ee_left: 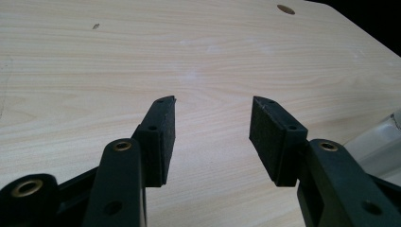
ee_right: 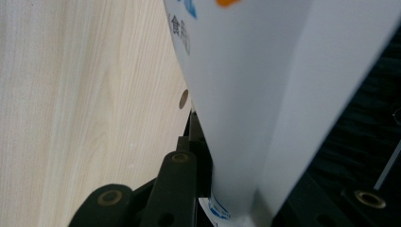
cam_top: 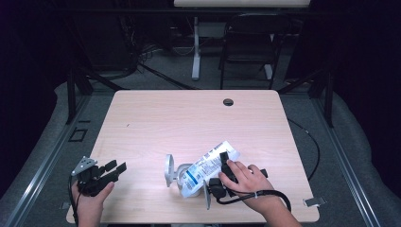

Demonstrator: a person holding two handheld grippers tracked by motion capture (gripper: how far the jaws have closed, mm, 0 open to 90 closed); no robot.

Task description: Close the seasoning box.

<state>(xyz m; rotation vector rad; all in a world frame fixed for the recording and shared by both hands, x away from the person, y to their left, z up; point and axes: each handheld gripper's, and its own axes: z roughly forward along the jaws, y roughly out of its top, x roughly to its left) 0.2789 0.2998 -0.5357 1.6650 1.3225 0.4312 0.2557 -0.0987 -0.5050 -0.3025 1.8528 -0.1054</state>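
Because its jaws are pressed against the two faces of the white pouch (ee_right: 246, 94), the right gripper (cam_top: 226, 171) has that pack pinched between them, flat and broadside, which suits a soft thing that would slip from a grip on its edge. From the right gripper view the pouch stands up out of the jaws as a pale wall with blue print and a bit of orange at the top, and the table (ee_right: 85, 94) runs past it on one side. Seen from above, the pouch (cam_top: 210, 165) lies slantwise near the table's front edge, a little right of the middle, its far end pointing toward the back right corner. Its near end goes into a white, round-ended object (cam_top: 170, 171) whose nature I cannot make out (possibly a cap or a holder); the two look to be touching. The grip near the pouch's free end probably leaves that joined end clear to be worked.

The left gripper (cam_top: 115, 170) has its jaws well apart with nothing between them, only bare wood (ee_left: 203, 56) ahead. It waits near the front left corner, well apart from the pouch, likely kept ready to steady the white object. A round cable hole (cam_top: 228, 101) sits near the back edge.
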